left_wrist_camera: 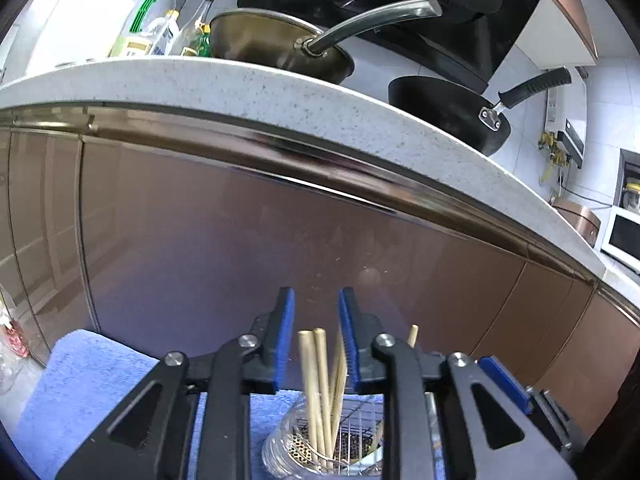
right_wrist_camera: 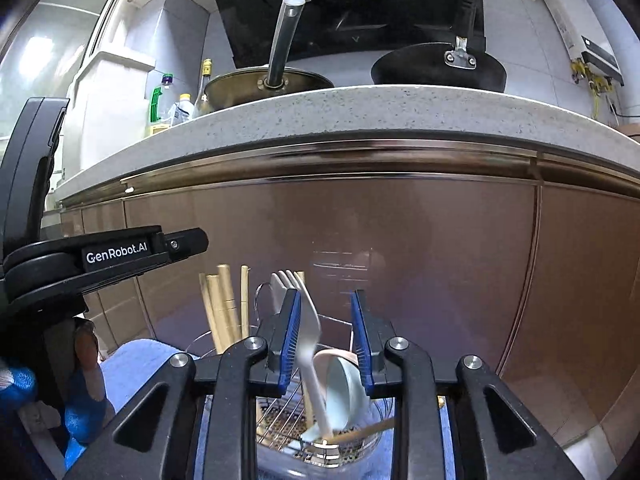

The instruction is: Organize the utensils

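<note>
The only readable writing is "GenRobot.AI", white on the black body of the left gripper, which enters the right wrist view from the left edge; bottle labels at the upper left are too small to read.

In the left wrist view, the left gripper hangs with its blue pads apart, nothing between them at pad height; the chopsticks rise just behind and below the gap, standing in the utensil holder at the bottom centre. In the right wrist view, the right gripper also has its fingers spread, with a white fork and a pale blue spoon standing in the holder between them; I cannot tell whether the left pad touches the fork.

The holder sits on a blue towel close before the brown cabinet front, with open room above up to the speckled countertop edge.

Only the right view shows the fork, spoon and wire divider inside the holder. Both show a brass-coloured pan and a black pan overhanging the counter edge.
</note>
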A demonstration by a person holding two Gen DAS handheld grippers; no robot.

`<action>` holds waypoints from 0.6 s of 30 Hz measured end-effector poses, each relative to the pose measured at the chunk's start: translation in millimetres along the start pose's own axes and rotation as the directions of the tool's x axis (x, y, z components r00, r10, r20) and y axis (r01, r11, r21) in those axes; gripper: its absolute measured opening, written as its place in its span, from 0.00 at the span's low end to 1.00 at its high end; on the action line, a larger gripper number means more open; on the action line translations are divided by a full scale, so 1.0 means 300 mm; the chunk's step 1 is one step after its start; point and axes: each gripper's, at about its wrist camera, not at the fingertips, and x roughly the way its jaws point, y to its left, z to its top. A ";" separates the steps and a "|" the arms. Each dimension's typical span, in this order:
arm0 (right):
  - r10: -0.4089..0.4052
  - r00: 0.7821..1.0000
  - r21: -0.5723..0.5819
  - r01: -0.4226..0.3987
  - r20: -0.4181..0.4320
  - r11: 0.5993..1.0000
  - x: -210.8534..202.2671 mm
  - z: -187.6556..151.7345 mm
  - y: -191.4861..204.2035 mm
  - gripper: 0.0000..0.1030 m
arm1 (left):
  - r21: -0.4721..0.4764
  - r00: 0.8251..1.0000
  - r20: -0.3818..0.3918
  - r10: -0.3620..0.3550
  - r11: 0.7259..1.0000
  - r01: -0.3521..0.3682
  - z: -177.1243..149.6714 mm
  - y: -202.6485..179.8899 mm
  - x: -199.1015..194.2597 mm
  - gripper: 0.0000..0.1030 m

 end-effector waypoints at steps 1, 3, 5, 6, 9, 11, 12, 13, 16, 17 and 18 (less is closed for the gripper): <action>0.001 1.000 -0.001 -0.001 0.004 1.000 -0.015 0.006 0.005 0.33 | 0.007 1.000 0.000 0.006 1.000 -0.006 0.001 -0.001 -0.011 0.22; 0.003 1.000 -0.002 -0.003 0.009 1.000 -0.034 0.018 0.014 0.38 | 0.016 1.000 -0.004 0.018 1.000 -0.018 0.000 0.000 -0.024 0.22; 0.005 1.000 -0.002 -0.005 0.006 1.000 -0.056 0.029 0.021 0.38 | 0.012 0.999 -0.014 0.032 0.999 -0.031 0.002 0.012 -0.043 0.23; 0.007 1.000 -0.003 -0.007 0.005 1.000 -0.065 0.033 0.024 0.38 | 0.007 0.999 -0.020 0.037 0.999 -0.037 0.003 0.020 -0.056 0.23; 0.004 1.000 -0.005 -0.004 0.008 1.000 -0.107 0.051 0.031 0.39 | 0.024 0.998 -0.023 0.066 0.998 -0.065 0.005 0.038 -0.109 0.23; -0.004 1.000 0.000 0.004 0.002 1.000 -0.143 0.066 0.030 0.41 | 0.039 0.996 -0.032 0.079 0.996 -0.078 0.003 0.048 -0.146 0.25; -0.012 1.000 0.002 0.012 0.000 1.000 -0.157 0.072 0.028 0.45 | 0.046 0.996 -0.041 0.084 0.996 -0.082 0.004 0.052 -0.164 0.29; -0.021 1.000 0.004 0.021 -0.001 1.000 -0.175 0.077 0.026 0.50 | 0.055 0.994 -0.049 0.093 0.994 -0.091 0.003 0.055 -0.184 0.36; -0.052 0.998 0.016 0.053 -0.023 0.998 -0.240 0.085 0.017 0.56 | 0.105 0.989 -0.053 0.135 0.986 -0.129 -0.009 0.055 -0.260 0.38; -0.058 0.998 0.022 0.059 -0.035 0.998 -0.255 0.084 0.015 0.57 | 0.114 0.988 -0.056 0.144 0.984 -0.137 -0.013 0.052 -0.277 0.40; -0.066 0.996 0.029 0.068 -0.052 0.997 -0.272 0.079 0.013 0.59 | 0.126 0.985 -0.066 0.158 0.981 -0.149 -0.022 0.051 -0.300 0.42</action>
